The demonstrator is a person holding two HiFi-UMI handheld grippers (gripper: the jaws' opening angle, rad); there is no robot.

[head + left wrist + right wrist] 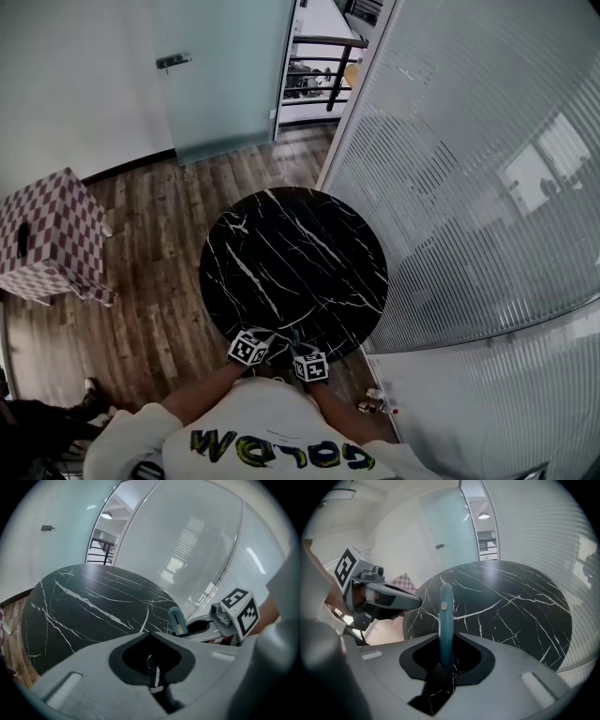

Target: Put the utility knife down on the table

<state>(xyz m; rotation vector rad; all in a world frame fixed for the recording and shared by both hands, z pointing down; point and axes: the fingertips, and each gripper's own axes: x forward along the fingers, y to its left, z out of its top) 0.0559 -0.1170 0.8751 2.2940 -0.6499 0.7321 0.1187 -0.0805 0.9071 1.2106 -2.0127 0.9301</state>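
As the table (291,253) stands beside ribbed glass (469,187), a checkered box (47,234) sits apart.

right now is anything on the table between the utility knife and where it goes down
Nothing visible. The utility knife is clamped in the right claw over the near edge of the table, whose marble top looks bare.

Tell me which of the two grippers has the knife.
The right gripper: a teal utility knife stands clamped between its jaws. The left gripper has its jaws closed together, nothing between them.
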